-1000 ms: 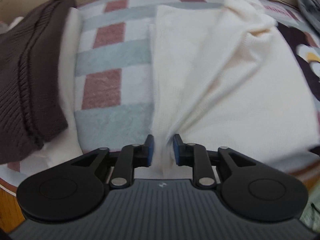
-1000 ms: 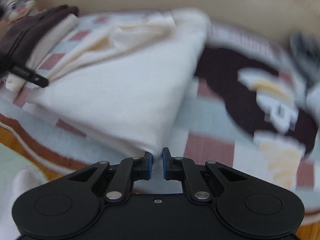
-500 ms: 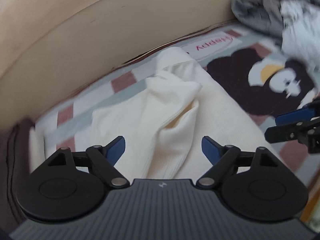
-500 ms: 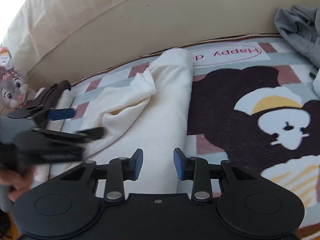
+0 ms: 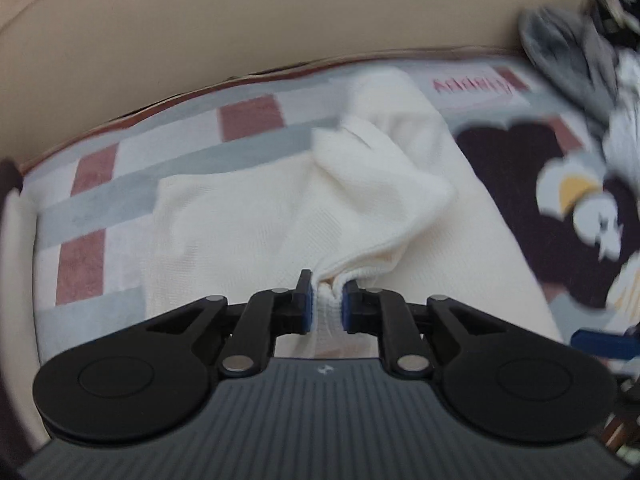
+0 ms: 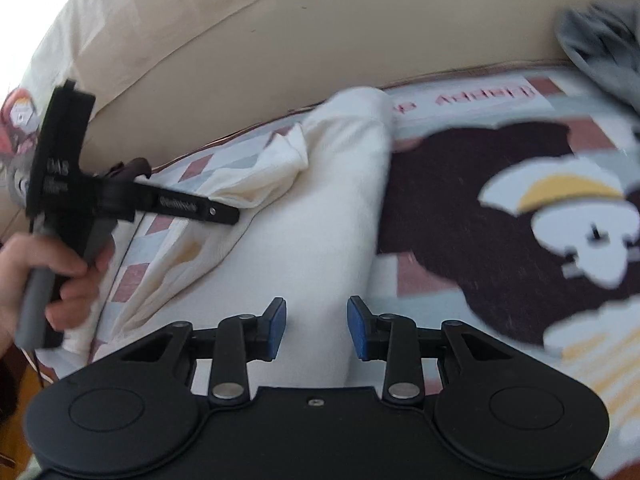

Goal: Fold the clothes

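A cream knit garment (image 5: 328, 216) lies partly folded on a patterned blanket (image 5: 92, 208). My left gripper (image 5: 325, 307) is shut on a bunched fold of the garment's near part and lifts it a little. In the right wrist view the garment (image 6: 320, 220) runs up the middle. My right gripper (image 6: 316, 328) is open, its jaws on either side of the garment's near end, not closed on it. The left gripper (image 6: 230, 214) shows at the left of that view, held by a hand, with cream cloth at its tips.
A beige cushion back (image 5: 280, 20) runs along the far side. Grey clothes (image 5: 568, 52) are piled at the far right. A dark brown cartoon print (image 6: 500, 208) covers the blanket's right part. A stuffed toy (image 6: 16, 120) sits at the far left.
My left gripper went from wide open to shut on a fold of the cream garment. My right gripper opened wider and now straddles the garment's near end.
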{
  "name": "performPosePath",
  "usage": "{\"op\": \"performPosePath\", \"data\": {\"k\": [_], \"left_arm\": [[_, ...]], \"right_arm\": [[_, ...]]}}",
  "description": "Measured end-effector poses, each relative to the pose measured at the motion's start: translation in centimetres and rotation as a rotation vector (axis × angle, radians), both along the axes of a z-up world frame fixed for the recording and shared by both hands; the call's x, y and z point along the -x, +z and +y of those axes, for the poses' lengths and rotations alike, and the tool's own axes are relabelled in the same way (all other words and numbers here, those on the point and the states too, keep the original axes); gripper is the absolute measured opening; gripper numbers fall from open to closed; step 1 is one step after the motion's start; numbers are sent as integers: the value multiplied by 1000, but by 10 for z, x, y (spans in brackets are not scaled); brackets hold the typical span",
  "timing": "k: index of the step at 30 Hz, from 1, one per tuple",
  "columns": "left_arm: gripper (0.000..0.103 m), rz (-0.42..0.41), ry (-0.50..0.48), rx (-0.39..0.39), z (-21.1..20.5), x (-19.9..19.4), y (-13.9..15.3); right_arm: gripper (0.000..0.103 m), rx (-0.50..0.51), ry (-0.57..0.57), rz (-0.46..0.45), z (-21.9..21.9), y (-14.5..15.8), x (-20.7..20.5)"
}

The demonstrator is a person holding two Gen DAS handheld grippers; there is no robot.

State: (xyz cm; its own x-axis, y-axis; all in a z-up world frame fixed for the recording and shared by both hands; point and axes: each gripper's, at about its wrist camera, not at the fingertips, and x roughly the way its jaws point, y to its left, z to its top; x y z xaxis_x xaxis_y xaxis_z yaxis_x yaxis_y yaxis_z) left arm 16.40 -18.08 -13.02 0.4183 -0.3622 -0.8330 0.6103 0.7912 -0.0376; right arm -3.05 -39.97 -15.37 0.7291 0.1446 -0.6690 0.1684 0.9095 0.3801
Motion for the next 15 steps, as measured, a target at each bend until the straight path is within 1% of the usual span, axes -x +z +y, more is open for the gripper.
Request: {"op": "performPosePath", "data": {"k": [2, 4, 6, 7, 9, 11, 13, 14, 15], "left_arm": [[13, 0, 67, 47, 18, -14, 8], [13, 51, 143, 109, 38, -33, 6], [13, 101, 219, 170, 58, -51, 4], [14, 116, 259, 179, 67, -58, 0], [23, 145, 339, 195, 83, -72, -9], [40, 97, 393, 155, 99, -69, -9], [46, 51, 445, 116, 114, -65, -8], [47, 70, 418, 151, 118, -61, -6], [49, 93, 365, 182, 119, -55, -4]], "right_arm": [[39, 9, 19, -10, 0, 1, -7], [39, 29, 31, -9, -6, 3, -30], [43, 48, 42, -8, -12, 6, -53], [43, 58, 48, -8, -15, 7, -65], [43, 78, 60, -1, -21, 6, -89], [43, 102, 65, 26, -26, 1, -113], [43, 124, 61, 44, -27, -3, -129], [43, 130, 59, 47, -27, -4, -136], [43, 136, 57, 51, -26, -6, -142]]}}
